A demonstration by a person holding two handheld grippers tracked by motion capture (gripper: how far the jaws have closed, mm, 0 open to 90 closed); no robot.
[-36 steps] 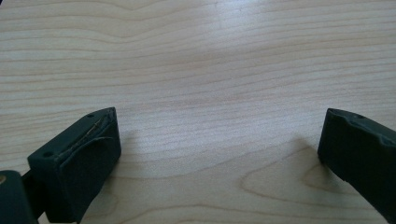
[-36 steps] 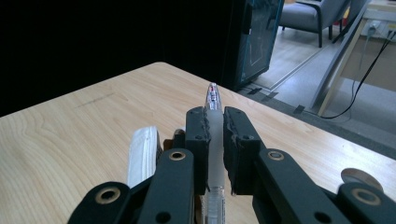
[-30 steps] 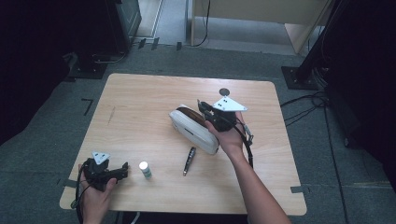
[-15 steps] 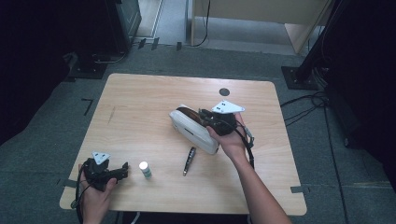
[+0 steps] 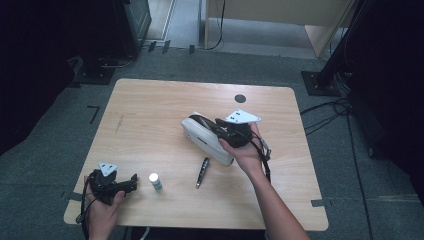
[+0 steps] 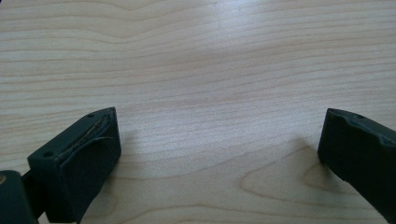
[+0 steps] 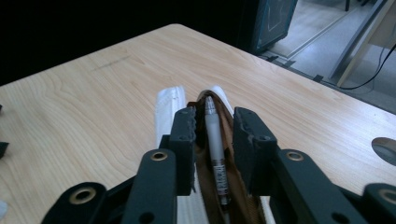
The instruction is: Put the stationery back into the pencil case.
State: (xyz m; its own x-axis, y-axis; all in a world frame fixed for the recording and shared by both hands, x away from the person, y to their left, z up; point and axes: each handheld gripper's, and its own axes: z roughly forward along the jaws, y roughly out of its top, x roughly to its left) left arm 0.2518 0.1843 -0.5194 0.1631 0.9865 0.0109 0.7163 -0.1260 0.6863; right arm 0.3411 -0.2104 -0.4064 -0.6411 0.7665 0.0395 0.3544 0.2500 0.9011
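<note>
The jaws of the right gripper (image 7: 212,135) are set narrowly apart around a grey pen (image 7: 215,140); whether the pen is actually pinched cannot be told. The pen is seen lying lengthwise inside the open white pencil case (image 5: 202,137), against its brown lining. The case is located near the middle of the table (image 5: 150,110). The jaws of the left gripper (image 5: 117,184) are spread wide with nothing between them, low over the table's near left corner, well apart from the case. A small white bottle (image 5: 155,182) and a dark pen (image 5: 202,171) are found between that gripper and the case.
</note>
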